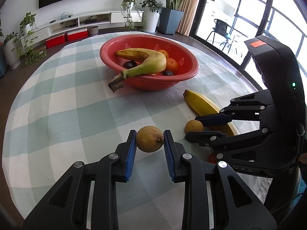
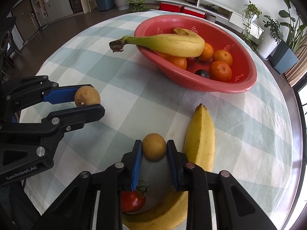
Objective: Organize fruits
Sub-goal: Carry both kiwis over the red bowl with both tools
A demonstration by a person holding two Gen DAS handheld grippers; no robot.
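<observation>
Holding one brown longan (image 1: 149, 139) in the left gripper (image 1: 150, 140), right gripper (image 2: 154, 147) clamping a second longan (image 2: 154, 146), both readying for the red colander (image 1: 189, 72) ahead.

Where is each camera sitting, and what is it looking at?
Left wrist view: sits on the left gripper, looking down along its fingers at a brown round fruit they pinch, the red basket beyond; the right gripper shows at the right.
Right wrist view: sits on the right gripper, looking at a second brown fruit between its fingers, beside a banana; the left gripper shows at the left.
Shared: both fruits, both grippers, basket, banana, the checked tablecloth.
</observation>
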